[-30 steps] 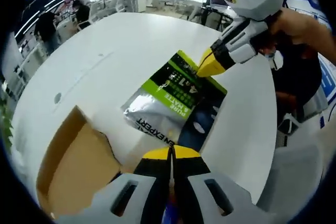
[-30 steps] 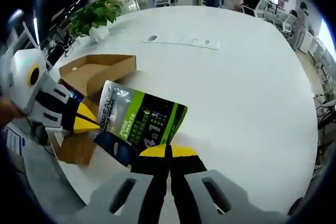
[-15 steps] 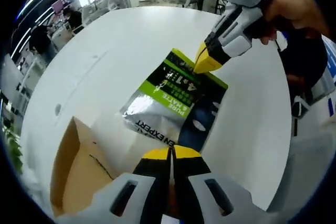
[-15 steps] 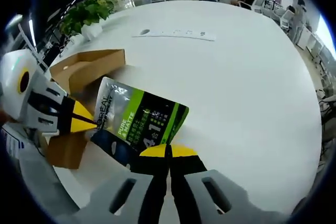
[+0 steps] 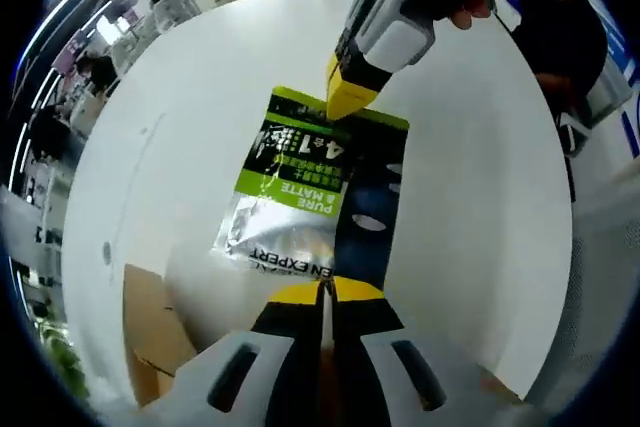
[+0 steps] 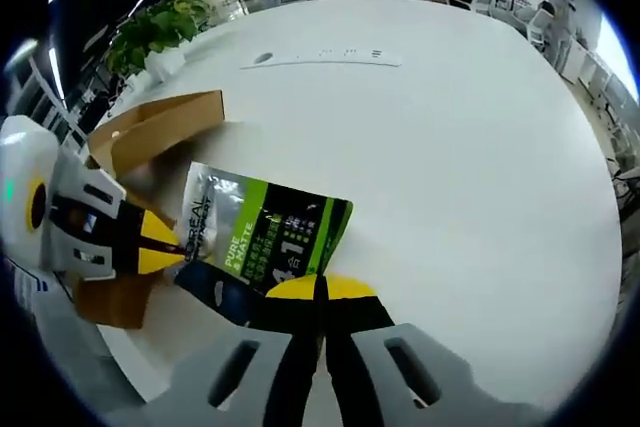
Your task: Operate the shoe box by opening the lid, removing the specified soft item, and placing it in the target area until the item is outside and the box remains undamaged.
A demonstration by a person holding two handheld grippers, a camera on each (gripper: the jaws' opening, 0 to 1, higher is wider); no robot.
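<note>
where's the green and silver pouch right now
The pouch is out of the cardboard box, held over the white table between the two grippers: the left gripper grips one end, the right gripper the other, with the box just beyond its left-gripper end.

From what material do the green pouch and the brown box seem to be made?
The pouch looks like glossy foil-laminated plastic film: its silver part gives bright glare and it bends softly between the left gripper and the right gripper. The box looks like plain matte cardboard: dull brown, with thin stiff walls and folded flaps. The film's exact type cannot be told.
</note>
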